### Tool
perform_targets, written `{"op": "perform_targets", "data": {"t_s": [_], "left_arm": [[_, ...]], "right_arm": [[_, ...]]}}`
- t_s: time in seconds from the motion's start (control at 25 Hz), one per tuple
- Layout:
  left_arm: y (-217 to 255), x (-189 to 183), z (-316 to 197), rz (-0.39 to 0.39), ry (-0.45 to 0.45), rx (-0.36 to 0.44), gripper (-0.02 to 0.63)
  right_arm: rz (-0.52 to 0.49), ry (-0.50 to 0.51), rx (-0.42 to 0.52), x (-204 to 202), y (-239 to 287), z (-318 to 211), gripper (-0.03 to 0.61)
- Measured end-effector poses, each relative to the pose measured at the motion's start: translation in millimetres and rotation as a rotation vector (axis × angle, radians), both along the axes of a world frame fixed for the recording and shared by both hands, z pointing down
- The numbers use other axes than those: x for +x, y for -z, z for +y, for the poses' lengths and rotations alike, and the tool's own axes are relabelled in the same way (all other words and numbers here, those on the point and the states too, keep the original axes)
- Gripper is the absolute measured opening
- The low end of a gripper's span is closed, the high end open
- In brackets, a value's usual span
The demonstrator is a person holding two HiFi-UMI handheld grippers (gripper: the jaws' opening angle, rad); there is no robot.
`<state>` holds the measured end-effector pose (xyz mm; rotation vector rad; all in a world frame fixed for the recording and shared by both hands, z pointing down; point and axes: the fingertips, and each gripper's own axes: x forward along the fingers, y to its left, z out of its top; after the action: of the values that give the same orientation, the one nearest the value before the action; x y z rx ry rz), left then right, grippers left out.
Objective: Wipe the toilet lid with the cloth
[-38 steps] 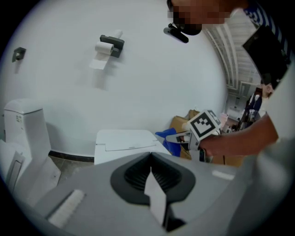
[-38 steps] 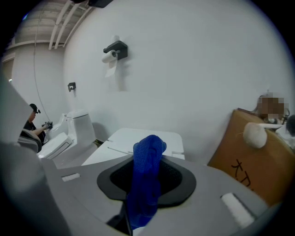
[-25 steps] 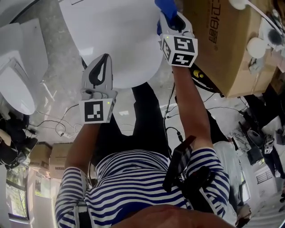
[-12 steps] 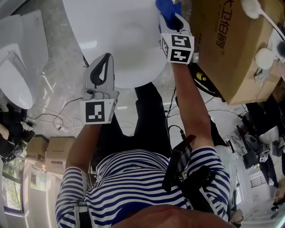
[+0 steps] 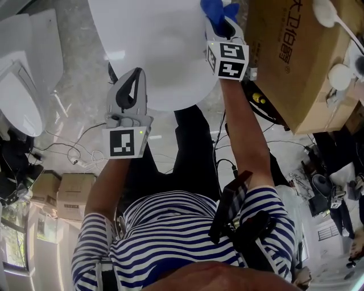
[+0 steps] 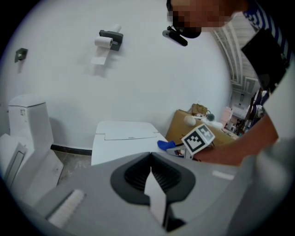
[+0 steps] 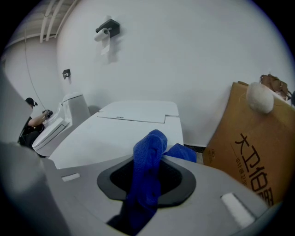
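Cloth [image 7: 148,138] clamped in right tool [image 7: 148,166], left tool [image 6: 150,162] closed empty: cloth should be pressed flat and swept evenly across the toilet lid [image 5: 153,51].

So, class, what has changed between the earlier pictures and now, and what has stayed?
The right gripper, jaws shut on the blue cloth, edged slightly forward along the right side of the white toilet lid. Nothing was taken or let go. The left gripper stays shut, empty, near the lid's front-left edge.
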<state>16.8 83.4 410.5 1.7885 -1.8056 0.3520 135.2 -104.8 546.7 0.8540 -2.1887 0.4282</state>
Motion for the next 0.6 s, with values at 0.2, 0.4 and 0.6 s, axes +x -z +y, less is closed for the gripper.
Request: {"op": "perform_targets", "data": {"t_s": [0.2, 0.4, 0.6], "left_arm": [[2, -22, 15, -0.002, 0.019, 0.007, 0.002], [3, -55, 36, -0.007, 0.052, 0.005, 0.002], [0, -91, 64, 0.002, 0.082, -0.013, 0.002]], "right_arm": [[-0.011, 0.029, -0.005, -35, 0, 20, 0.112], [-0.034, 0.078, -0.016, -86, 1, 54, 0.112], [-0.065, 0.126, -0.029, -147, 3, 94, 0.112]]}}
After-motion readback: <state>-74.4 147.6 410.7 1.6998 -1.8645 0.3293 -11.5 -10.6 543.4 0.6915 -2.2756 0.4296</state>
